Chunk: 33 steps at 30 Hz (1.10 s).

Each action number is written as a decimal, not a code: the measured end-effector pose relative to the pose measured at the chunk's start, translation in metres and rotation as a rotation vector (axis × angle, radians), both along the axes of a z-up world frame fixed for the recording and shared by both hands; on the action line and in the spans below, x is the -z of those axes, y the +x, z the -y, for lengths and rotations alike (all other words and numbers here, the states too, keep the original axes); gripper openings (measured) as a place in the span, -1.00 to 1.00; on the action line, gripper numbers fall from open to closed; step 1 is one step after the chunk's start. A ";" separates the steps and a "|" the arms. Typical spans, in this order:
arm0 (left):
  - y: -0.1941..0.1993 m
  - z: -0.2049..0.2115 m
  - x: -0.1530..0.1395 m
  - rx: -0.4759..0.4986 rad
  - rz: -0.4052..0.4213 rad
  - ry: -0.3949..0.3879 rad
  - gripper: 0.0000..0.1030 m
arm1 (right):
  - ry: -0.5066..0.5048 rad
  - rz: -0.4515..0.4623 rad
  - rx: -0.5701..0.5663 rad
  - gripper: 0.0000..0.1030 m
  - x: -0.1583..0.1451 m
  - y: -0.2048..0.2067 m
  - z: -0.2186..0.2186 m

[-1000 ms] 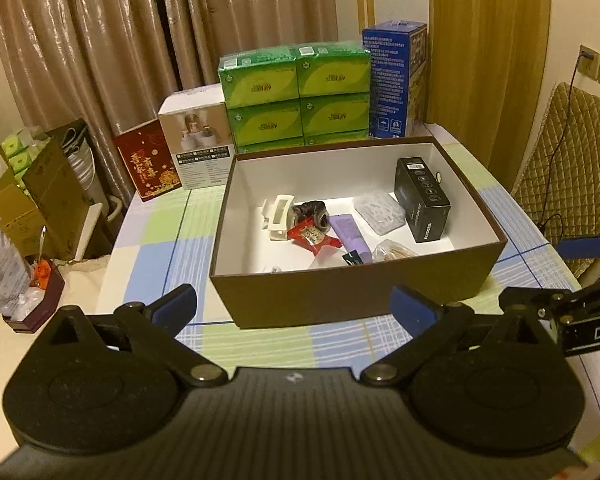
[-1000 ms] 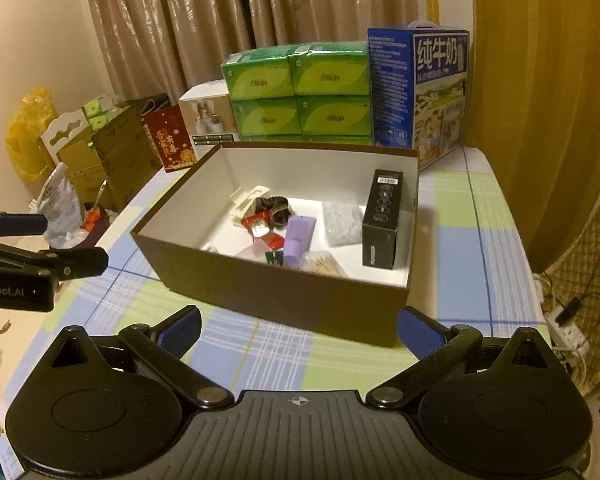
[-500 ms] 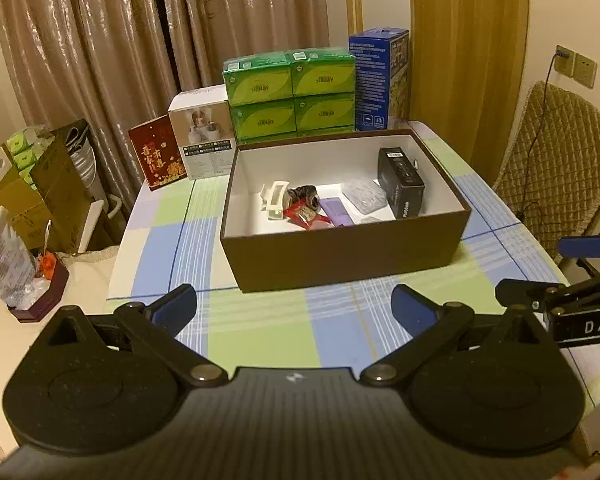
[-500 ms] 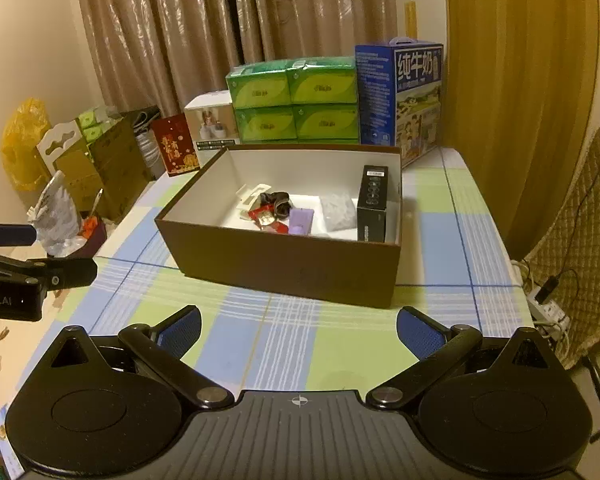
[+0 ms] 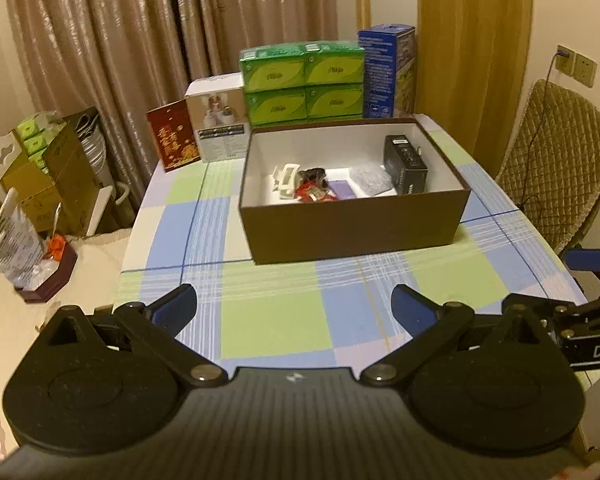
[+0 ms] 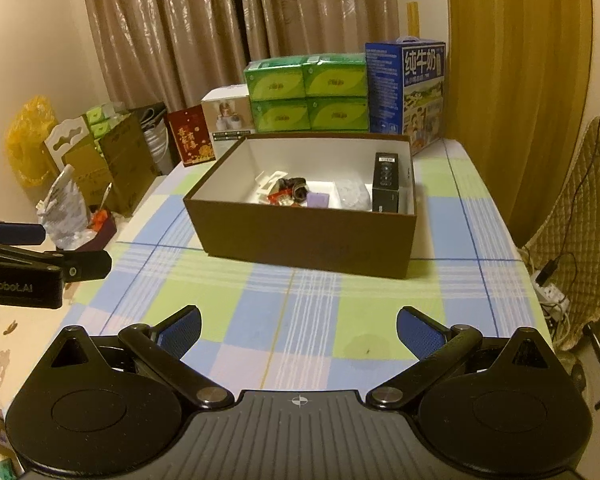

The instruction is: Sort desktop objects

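Readable text: blue carton (image 6: 406, 92) behind the brown box (image 6: 304, 236) read "纯牛奶". The left hand-held gripper (image 5: 294, 306), seen from the right wrist view, showed "enRobot.AI", cut off at the frame edge; the right hand-held gripper (image 6: 299, 330), seen from the left wrist view, showed "DA", also cut off. Red box (image 5: 174, 140) behind-left of the brown box had gold print, too small to read.

Both hand-held grippers were spread wide with nothing between the blue pads, hovering over the table (image 5: 276, 320) in front of the brown box and well apart from it.

Sorted items sat inside the brown box: black box (image 5: 405, 164) upright near the right wall, clear bag (image 5: 370, 180) beside it, purple item (image 5: 342, 190), red wrapper (image 5: 310, 194), dark item (image 5: 314, 176), white clip (image 5: 286, 180) further left.

The checked tablecloth in front of the brown box and to its left lay bare. Behind the brown box, green tissue packs (image 5: 302, 80), a white carton (image 5: 218, 122) and the blue carton lined the table's far edge. A quilted chair (image 5: 556, 168) stood to the right of the brown box, off the table edge; cartons and a bag stood on the floor to its left.
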<state>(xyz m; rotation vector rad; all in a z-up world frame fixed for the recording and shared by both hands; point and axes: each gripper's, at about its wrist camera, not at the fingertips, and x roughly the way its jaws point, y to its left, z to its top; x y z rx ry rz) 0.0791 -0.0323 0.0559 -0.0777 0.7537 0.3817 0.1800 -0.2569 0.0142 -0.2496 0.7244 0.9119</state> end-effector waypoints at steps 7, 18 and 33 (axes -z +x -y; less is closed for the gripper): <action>-0.016 0.004 0.005 -0.001 -0.013 -0.002 0.98 | -0.007 -0.010 0.006 0.97 0.005 -0.014 0.004; -0.030 0.008 0.016 0.004 -0.042 -0.019 0.98 | -0.017 -0.021 0.024 0.97 0.009 -0.029 0.009; -0.042 0.015 0.034 0.014 -0.092 -0.035 0.98 | -0.043 -0.035 0.026 0.96 0.016 -0.044 0.013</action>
